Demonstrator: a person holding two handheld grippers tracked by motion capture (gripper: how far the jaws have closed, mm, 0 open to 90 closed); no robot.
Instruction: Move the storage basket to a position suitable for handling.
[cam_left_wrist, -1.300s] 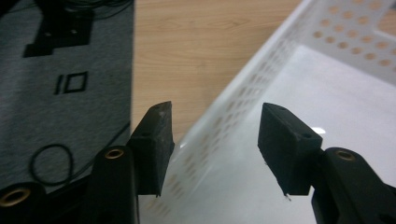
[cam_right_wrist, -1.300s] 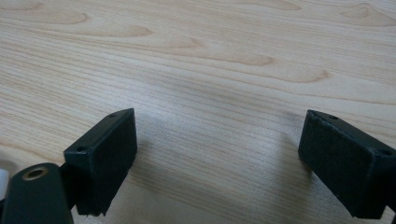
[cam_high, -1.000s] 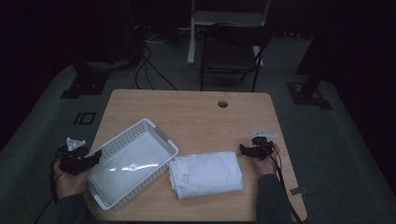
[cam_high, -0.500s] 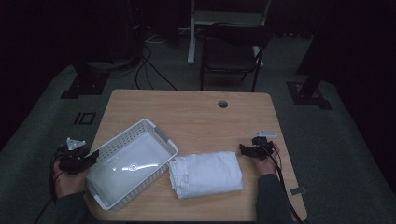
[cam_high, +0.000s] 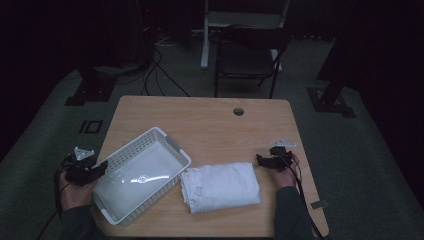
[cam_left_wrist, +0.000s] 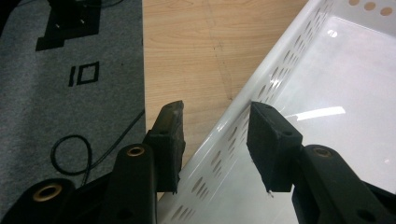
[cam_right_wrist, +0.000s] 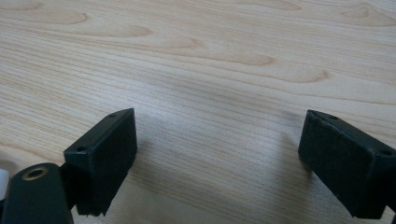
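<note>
A person's left gripper (cam_left_wrist: 215, 140) has just been closing its jaws on the wall of a white perforated plastic basket (cam_high: 145, 170), which sits askew at the front-left corner of the light wooden table (cam_high: 215, 125). The right gripper (cam_right_wrist: 219, 163), jaws spread wide with nothing between them, rests near the table's right edge, just beside a folded white towel (cam_high: 221, 186) at the front edge.

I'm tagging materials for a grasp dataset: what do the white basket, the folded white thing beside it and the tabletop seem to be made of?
Basket: glossy moulded plastic, going by the perforated walls and the glare on its floor. Folded thing: soft cloth, probably a towel, with creases and rounded edges. Tabletop: pale matt wood grain, whether veneer or laminate is unclear.
</note>
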